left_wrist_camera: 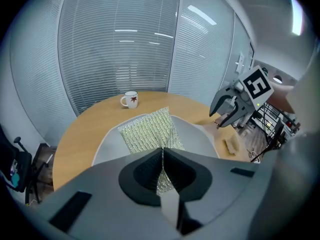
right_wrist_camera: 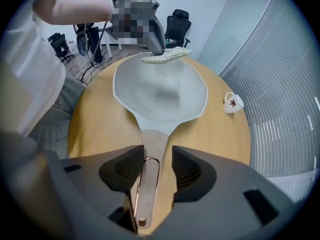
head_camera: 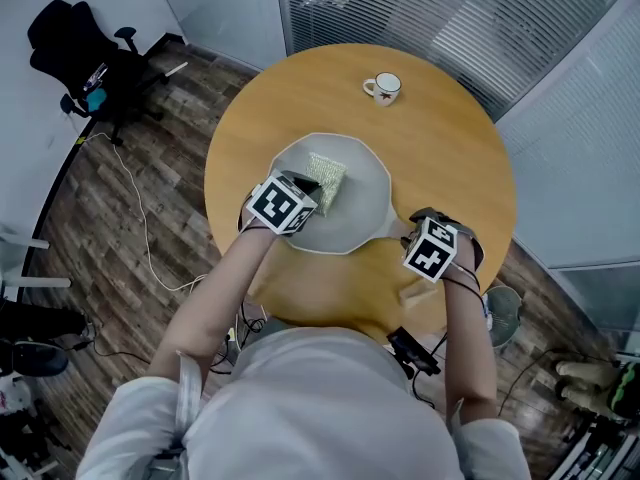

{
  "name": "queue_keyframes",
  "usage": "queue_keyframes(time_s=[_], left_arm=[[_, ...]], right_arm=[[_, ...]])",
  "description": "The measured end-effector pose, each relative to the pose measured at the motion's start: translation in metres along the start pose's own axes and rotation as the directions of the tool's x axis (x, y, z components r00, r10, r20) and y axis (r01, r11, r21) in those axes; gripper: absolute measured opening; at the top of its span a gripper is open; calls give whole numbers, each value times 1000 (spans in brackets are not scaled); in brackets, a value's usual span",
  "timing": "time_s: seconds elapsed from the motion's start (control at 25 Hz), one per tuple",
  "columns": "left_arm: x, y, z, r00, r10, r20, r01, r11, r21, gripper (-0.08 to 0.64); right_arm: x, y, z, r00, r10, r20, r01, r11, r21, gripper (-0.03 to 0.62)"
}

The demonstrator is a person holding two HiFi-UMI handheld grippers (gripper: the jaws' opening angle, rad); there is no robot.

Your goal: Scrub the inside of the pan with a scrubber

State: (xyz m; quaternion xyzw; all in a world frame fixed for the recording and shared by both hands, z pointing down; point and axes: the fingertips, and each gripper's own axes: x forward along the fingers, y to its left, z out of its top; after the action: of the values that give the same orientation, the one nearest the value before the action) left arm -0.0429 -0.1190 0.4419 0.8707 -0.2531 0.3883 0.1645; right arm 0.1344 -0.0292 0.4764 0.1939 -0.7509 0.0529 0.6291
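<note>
A grey pan lies on the round wooden table, its handle pointing toward me at the right. My left gripper is shut on one corner of a silvery-green knitted scrubber, which hangs just above the pan's inside. In the right gripper view the scrubber floats over the pan's far rim. My right gripper points steeply down over the handle, which lies between the jaws with a gap on both sides. It is open.
A white mug stands at the table's far side. A small tan piece lies on the table near the handle. An office chair and cables are on the wooden floor to the left. Blinds and glass walls surround the table.
</note>
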Motion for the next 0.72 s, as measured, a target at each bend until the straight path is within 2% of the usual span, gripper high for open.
queue_keyframes(time_s=[0.2,0.44,0.6,0.72], left_arm=[[-18,-7,9,998,25,51,-24,1000,-20,17],[-44,-22,10,992,54,114,-50,998,-40,17],[-59,-23,10,982,79,172,-70,996,-60,18],[-71,-25,10,972,98,213,-84,994,-74,18]], right_arm=[[-17,-1,2,997,-33,70,30,999,44,100],[-45,-1,5,975,-74,207,39,984,172,49],[-63,-12,13,933,-148,328,55,960,275,41],[-84,-23,19,877,-233,421,77,932,355,41]])
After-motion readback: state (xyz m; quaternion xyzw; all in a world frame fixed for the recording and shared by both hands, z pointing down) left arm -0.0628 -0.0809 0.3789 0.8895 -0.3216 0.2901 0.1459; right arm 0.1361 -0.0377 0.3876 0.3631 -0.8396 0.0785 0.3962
